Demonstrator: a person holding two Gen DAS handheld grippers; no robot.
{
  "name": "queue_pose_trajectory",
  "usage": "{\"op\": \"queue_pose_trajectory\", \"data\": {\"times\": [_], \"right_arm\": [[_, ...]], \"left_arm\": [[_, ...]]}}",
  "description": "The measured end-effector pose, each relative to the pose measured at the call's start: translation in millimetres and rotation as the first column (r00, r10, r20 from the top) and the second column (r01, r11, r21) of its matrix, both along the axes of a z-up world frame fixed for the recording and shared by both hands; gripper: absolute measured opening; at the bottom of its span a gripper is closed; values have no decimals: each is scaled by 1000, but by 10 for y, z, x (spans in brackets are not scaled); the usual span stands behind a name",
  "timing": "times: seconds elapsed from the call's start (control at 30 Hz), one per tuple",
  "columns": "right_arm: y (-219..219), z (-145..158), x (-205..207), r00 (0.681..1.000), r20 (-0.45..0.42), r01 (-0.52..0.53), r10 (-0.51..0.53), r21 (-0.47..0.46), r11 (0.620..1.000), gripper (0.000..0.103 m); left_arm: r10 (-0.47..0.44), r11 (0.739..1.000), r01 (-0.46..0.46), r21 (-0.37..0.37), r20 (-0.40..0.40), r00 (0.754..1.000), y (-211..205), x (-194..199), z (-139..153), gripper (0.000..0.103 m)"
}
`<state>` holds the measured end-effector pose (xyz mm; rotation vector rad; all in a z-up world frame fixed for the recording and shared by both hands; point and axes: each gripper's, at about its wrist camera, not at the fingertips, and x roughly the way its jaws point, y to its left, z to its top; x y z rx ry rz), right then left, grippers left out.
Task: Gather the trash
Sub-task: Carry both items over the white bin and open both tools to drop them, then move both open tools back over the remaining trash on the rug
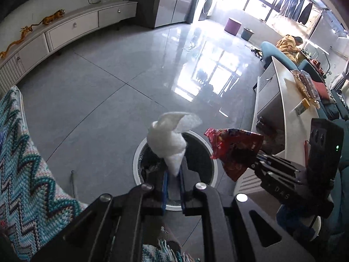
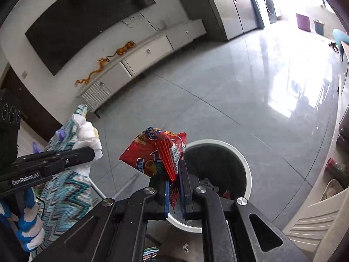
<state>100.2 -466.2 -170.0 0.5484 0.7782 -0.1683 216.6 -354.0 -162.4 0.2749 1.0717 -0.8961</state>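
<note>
My left gripper [image 1: 173,172] is shut on a crumpled white tissue [image 1: 170,139], held above the round white trash bin [image 1: 136,152] on the floor. The bin's dark inside holds some trash. From the right, my right gripper [image 1: 250,163] reaches in, shut on a red snack wrapper [image 1: 235,148] beside the bin's right rim. In the right wrist view the right gripper [image 2: 174,170] pinches the red snack wrapper [image 2: 157,150] over the left rim of the trash bin [image 2: 242,161]. The left gripper [image 2: 93,152] comes in at the left, with the white tissue [image 2: 89,135] in its jaws.
A knitted teal zigzag blanket [image 1: 24,166] hangs at the left. The long white TV cabinet [image 1: 72,26] with orange dragon figures lines the far wall. A pale low table [image 1: 288,109] with packets stands right. A person in yellow [image 1: 288,45] sits far off. Glossy grey tiles [image 1: 122,72] stretch between.
</note>
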Motion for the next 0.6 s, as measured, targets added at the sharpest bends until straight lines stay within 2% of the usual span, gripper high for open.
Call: {"op": "queue_pose_trajectory", "data": {"times": [0.07, 0.1, 0.13, 0.2, 0.23, 0.3, 0.43, 0.6], "right_arm": [[-83, -104, 44, 1000, -21, 9, -9, 14, 1000, 11], [-130, -159, 66, 999, -34, 16, -16, 21, 1000, 17], [-170, -201, 67, 999, -43, 24, -23, 27, 999, 28], [-221, -259, 68, 998, -56, 40, -38, 31, 999, 38], [-245, -291, 63, 997, -63, 46, -44, 33, 998, 38], [-266, -323, 44, 996, -73, 55, -52, 37, 998, 38], [-246, -306, 1, 996, -71, 62, -59, 39, 997, 38], [-159, -117, -112, 998, -32, 56, -55, 25, 998, 38]], "left_arm": [[-15, 1000, 14, -17, -37, 999, -96, 23, -33, 12], [-21, 999, 20, -25, -55, 998, -144, 44, -60, 14], [-22, 999, 20, -28, -65, 998, -174, 49, -70, 17], [-19, 999, 16, -38, -81, 997, -219, 76, -94, 31], [-20, 999, 16, -45, -87, 996, -232, 77, -87, 33], [-18, 998, 13, -57, -86, 996, -205, 68, -69, 47], [13, 998, -16, -63, -52, 999, -108, 46, 33, 49], [63, 995, -61, -76, 35, 997, 101, -66, 264, 49]]}}
